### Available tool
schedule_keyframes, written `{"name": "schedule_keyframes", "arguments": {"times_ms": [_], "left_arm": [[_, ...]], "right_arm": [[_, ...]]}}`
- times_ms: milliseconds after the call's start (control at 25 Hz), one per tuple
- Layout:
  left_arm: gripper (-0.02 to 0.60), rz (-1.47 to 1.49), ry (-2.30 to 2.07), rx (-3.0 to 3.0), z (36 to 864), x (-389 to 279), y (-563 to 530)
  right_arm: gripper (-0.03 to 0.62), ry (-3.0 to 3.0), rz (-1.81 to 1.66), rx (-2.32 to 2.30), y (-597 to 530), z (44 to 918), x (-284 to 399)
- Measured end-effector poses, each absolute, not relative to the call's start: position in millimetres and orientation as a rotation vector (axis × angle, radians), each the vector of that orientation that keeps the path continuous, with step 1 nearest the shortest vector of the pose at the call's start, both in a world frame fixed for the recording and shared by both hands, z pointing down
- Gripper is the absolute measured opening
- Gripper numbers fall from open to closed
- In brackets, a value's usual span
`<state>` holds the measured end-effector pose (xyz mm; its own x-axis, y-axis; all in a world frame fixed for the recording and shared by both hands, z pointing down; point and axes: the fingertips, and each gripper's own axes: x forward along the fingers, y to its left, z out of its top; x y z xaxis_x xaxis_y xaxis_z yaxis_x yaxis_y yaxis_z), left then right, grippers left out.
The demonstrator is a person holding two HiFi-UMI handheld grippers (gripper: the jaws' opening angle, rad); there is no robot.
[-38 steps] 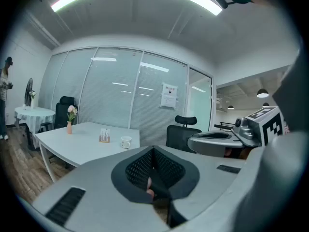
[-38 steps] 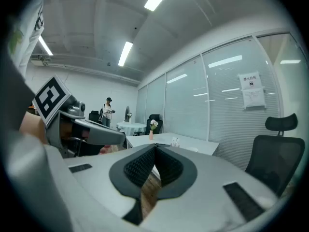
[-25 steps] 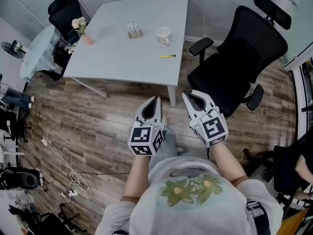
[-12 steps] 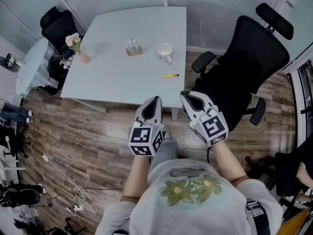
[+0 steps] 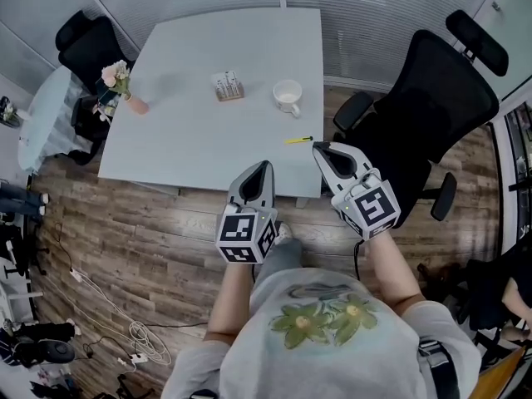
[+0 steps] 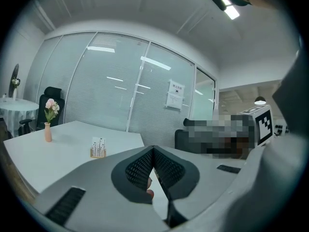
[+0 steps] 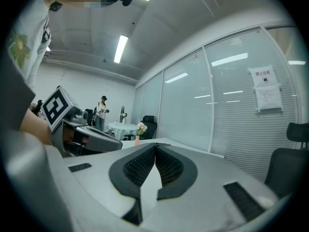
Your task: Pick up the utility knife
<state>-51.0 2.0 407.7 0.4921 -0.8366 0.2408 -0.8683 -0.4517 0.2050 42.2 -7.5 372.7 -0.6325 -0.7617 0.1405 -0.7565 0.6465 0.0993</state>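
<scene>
A: Quick progress check. Where's the knife?

B: The utility knife lies flat on the white table, near the front edge on your right side, in front of the mug. It's untouched, so nothing is picked up yet.

A: And the tongs?

B: Your left gripper has its jaws together, tips meeting, with nothing clamped. Your right gripper is the same, jaws together and empty. You hold both out in front of your chest at the table's near edge, pointing toward it.

A: Which one is nearer?

B: The right. In the head view its tip sits just beside the knife, but no contact shows. Neither gripper view has the knife in it, so I'd judge you're above it and short of it.

A: So what counts as done?

B: Only the approach, by my reading. You still have to open the right jaws, lower them across the thin yellow body, close and lift.

A: Any clutter?

B: The card holder and flower vase are well apart from the knife. The black office chair stands off the table's right corner. I'd say none of it is in your way.
</scene>
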Motion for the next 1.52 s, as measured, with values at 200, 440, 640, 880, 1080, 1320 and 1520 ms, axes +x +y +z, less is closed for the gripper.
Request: {"name": "schedule_keyframes", "arguments": {"times_ms": [200, 440, 640, 880, 1080, 1320, 1520], "left_arm": [[0.002, 0.141, -1.415, 2.439, 413, -66, -22], [0.002, 0.142, -1.379, 2.456, 417, -79, -52], [0.002, 0.143, -1.374, 2.452, 421, -100, -76], [0.002, 0.150, -1.354, 2.428, 433, -107, -92], [0.002, 0.176, -1.334, 2.402, 444, -108, -95], [0.002, 0.186, -1.338, 2.354, 458, -105, -98], [0.002, 0.214, -1.349, 2.322, 465, -103, -102]], "right_arm": [[0.010, -2.679, -0.021, 1.276, -33, 375, 35], [0.107, -2.688, 0.037, 1.241, -58, 385, 25], [0.164, -2.663, 0.040, 1.186, -72, 395, 10], [0.167, -2.601, 0.059, 1.129, -86, 416, 9], [0.167, -2.555, 0.098, 1.063, -94, 439, 8], [0.167, -2.528, 0.125, 0.975, -102, 467, 13], [0.167, -2.508, 0.138, 0.873, -111, 484, 16]]}}
